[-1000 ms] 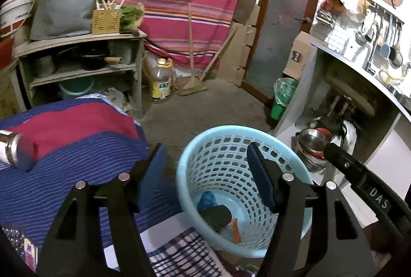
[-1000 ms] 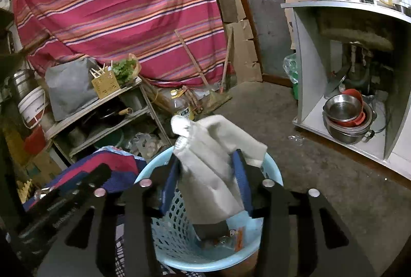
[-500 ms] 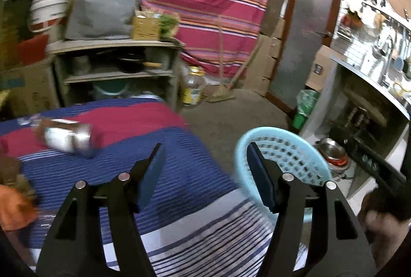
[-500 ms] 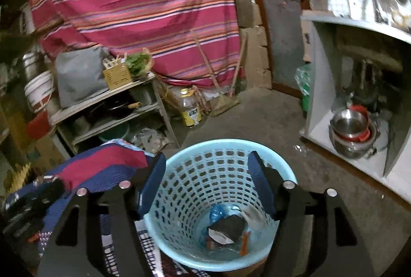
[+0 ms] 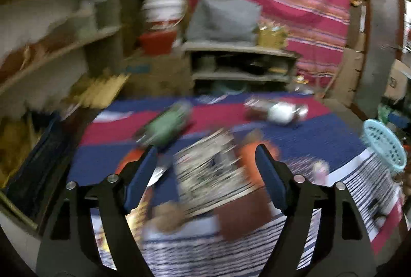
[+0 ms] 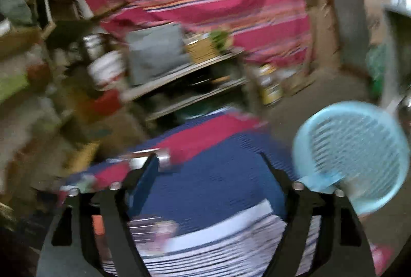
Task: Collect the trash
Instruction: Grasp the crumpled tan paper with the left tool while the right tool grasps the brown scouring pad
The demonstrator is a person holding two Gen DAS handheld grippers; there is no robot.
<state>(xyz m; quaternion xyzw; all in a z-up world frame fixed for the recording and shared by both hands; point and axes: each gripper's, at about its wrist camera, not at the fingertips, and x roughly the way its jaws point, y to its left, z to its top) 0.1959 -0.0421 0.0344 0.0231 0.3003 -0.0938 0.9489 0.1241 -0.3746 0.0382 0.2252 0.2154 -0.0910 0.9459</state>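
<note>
Blur over both wrist views, so small items are hard to name.

Left wrist view, left to right: cluttered shelves (image 5: 59,45) at 10 o'clock. Green packet (image 5: 167,126) at about 11 o'clock from the left gripper (image 5: 205,174), lying on the striped cloth (image 5: 321,128), just past the left fingertip. Left gripper jaws are wide and opening, nothing pressed between the pads. Under and between the fingers, at centre, a printed paper or wrapper (image 5: 210,174), too smeared to identify. Orange piece (image 5: 250,156) just beside it at 1 o'clock, near the right finger. Lying bottle (image 5: 277,112) with a white label further back at 1 o'clock on the red band of the cloth. Light blue basket (image 5: 385,146) at 3 o'clock, at the cloth's far right edge, well apart from the gripper.

Right wrist view, left to right: white bucket (image 6: 108,68) at 10 o'clock beside a wooden shelf unit (image 6: 195,81). Metal bottle (image 6: 151,161) lies on the cloth just behind the left fingertip. Right gripper (image 6: 208,169) jaws are spread and opening, nothing between them, only blue cloth below. Yellow-labelled jug (image 6: 269,86) on the floor at 1 o'clock. Basket at 3 o'clock, just beside the right finger; whether they touch I cannot tell. Its contents are not readable.
</note>
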